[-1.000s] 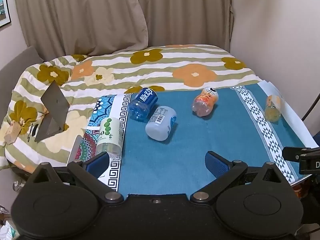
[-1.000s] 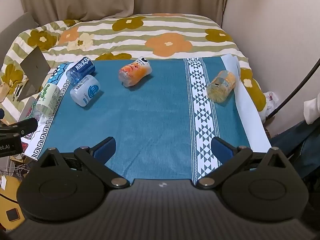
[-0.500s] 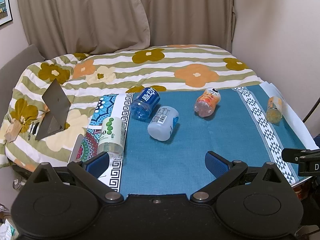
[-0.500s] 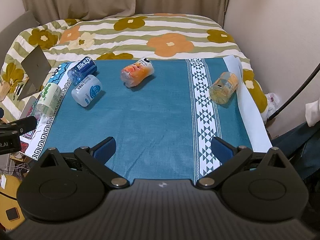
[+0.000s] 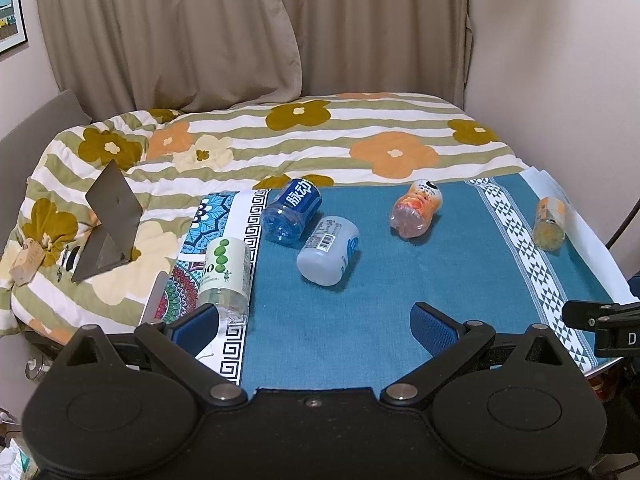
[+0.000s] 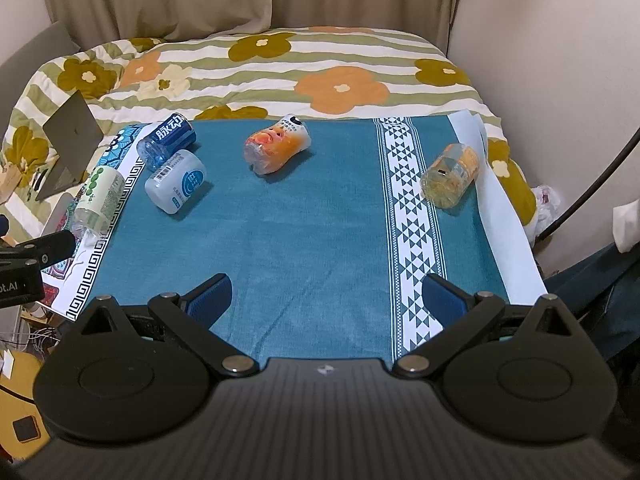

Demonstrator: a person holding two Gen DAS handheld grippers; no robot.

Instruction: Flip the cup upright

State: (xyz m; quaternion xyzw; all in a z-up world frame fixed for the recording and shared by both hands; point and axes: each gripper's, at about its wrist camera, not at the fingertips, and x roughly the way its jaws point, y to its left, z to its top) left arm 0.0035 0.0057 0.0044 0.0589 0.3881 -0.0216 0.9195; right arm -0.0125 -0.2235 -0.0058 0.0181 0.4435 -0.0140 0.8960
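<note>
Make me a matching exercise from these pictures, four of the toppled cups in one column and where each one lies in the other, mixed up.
1. blue cup
2. orange cup
3. yellow cup
4. green-dotted cup

a. on the patterned left border
b. right of the white triangle band
c. middle of the teal cloth, far side
d. touching the white cup

Pairs: 1-d, 2-c, 3-b, 4-a

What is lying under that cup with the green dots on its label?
The green-dotted cup lies on its side over the white key-pattern border of the colourful patterned cloth, beside the teal cloth. What lies beneath the cloths is covered.
</note>
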